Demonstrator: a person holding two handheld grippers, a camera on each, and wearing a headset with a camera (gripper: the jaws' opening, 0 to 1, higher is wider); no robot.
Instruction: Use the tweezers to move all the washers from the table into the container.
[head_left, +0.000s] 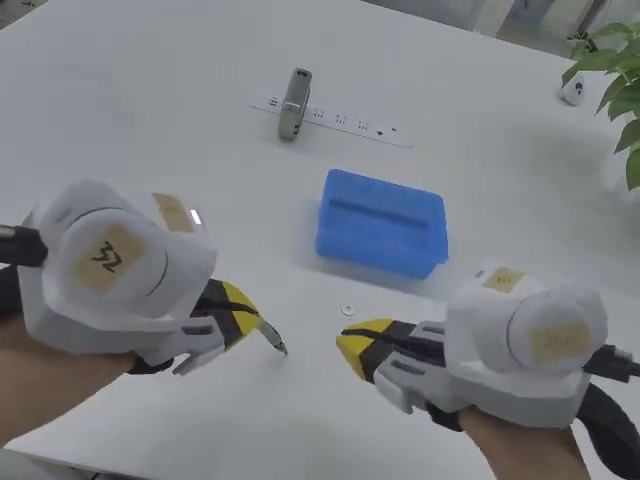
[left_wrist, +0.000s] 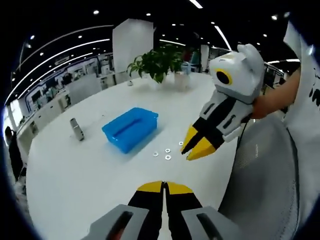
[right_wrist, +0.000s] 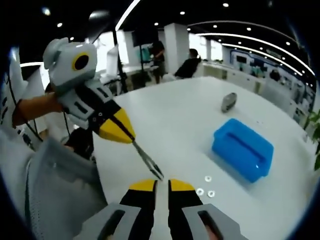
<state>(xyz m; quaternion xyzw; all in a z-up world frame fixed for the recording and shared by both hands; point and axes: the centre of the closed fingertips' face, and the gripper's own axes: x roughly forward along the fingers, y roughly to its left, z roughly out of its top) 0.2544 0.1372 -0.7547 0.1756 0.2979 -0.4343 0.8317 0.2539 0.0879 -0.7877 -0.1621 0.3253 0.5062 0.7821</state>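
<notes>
The left tool (head_left: 258, 325) was clamped on tweezers (head_left: 273, 341), right tool (head_left: 350, 347) barely open, empty; washers (right_wrist: 200, 191) sat by the blue container (head_left: 370, 255), loads of bare desk (head_left: 150, 110) around.

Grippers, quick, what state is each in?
Left gripper: closed on the tweezers.
Right gripper: fingers slightly apart, holding nothing.

White table (head_left: 150, 100) with power strip (head_left: 340, 122), grey device (head_left: 294, 102), plant (head_left: 615, 90)
</notes>
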